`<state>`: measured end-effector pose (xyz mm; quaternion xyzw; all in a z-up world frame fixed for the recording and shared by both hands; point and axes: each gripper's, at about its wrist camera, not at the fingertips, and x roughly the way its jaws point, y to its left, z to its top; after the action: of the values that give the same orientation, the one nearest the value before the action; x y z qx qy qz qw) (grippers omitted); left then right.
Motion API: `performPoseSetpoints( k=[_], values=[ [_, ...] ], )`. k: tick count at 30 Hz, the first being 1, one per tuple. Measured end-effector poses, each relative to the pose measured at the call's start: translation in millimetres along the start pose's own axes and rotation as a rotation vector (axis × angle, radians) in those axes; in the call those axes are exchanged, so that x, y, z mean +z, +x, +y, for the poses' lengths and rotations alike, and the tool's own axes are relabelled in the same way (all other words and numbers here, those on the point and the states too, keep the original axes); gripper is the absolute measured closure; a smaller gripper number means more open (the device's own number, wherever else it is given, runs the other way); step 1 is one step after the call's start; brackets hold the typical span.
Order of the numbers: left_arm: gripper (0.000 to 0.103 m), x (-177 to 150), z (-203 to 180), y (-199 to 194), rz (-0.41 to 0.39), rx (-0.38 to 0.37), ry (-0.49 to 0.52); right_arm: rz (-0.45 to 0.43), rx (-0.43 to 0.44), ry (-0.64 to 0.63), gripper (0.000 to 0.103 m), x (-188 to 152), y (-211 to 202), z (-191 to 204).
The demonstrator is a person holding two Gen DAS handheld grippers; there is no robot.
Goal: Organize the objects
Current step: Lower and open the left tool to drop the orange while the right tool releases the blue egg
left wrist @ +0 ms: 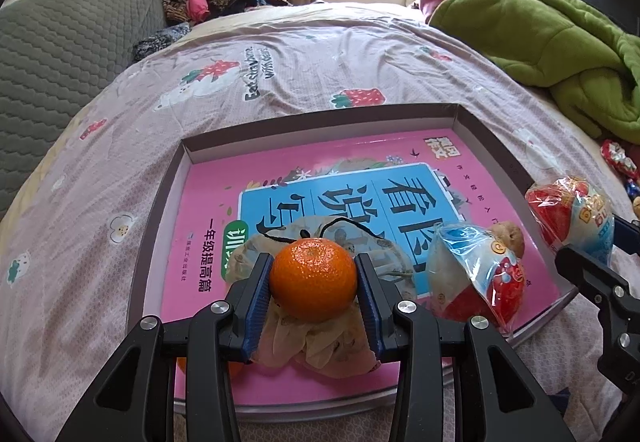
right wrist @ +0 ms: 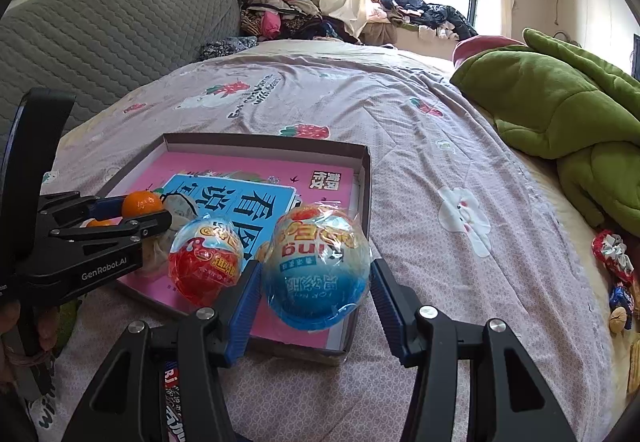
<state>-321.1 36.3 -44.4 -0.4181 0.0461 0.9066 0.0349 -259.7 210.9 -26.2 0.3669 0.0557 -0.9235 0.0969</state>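
Mandarin [left wrist: 313, 278] sits pinched between the blue pads of the left tool [left wrist: 314, 284], whose jaws are closed to the fruit's width and touch it on both sides. It hangs just above a crumpled fabric pouch [left wrist: 320, 346] with a black drawstring, at about 6 o'clock in the shallow box [left wrist: 492, 145], so the likely aim is to set it down there with the other small things. From the right wrist view the same fruit shows at 9 o'clock in that tool's grip, with a second orange piece just below it, too hidden to name.

The right tool [right wrist: 310, 282] holds a wrapped blue-and-white toy egg [right wrist: 318, 274] over the box's near right corner. Its left pad presses the wrapper; the right pad looks just apart from the egg or barely touching, so the hold seems loose, perhaps about to let go. I judge the jaws roughly half open, set by the egg's breadth.

Just beside it, at 10 o'clock, a red toy egg [right wrist: 206, 262] already lies inside the box on the pink book [right wrist: 248, 165] that lines the bottom. The flat book gives round things a level base, and the low walls should stop them rolling.

Beyond the box spreads the strawberry-print bed cover [right wrist: 400, 101]. A green blanket [right wrist: 560, 101] is heaped at 2 o'clock, and loose wrapped sweets [right wrist: 612, 254] wait at 3 o'clock, well apart from the box.
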Motion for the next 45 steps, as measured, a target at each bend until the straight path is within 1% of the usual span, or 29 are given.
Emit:
performPoseSetpoints(
  k=[4, 20, 32, 38, 45],
  values=[
    [0.061, 2, 1, 5, 0.015, -0.005, -0.008, 0.006, -0.006, -0.004, 0.048, -1, 2, 1],
    [0.061, 0, 1, 8, 0.013, 0.003, -0.002, 0.041, -0.023, -0.028, 0.048, -8, 17, 5],
    [0.061, -1, 1, 8, 0.010, -0.016, 0.003, 0.056, -0.047, -0.056, 0.048, -9, 20, 9],
    [0.061, 2, 1, 6, 0.002, -0.014, 0.001, 0.085, -0.052, -0.040, 0.046, -8, 22, 6],
    [0.061, 5, -3, 4, -0.005, -0.012, 0.014, 0.072, -0.032, -0.007, 0.046, -3, 13, 1]
  ],
)
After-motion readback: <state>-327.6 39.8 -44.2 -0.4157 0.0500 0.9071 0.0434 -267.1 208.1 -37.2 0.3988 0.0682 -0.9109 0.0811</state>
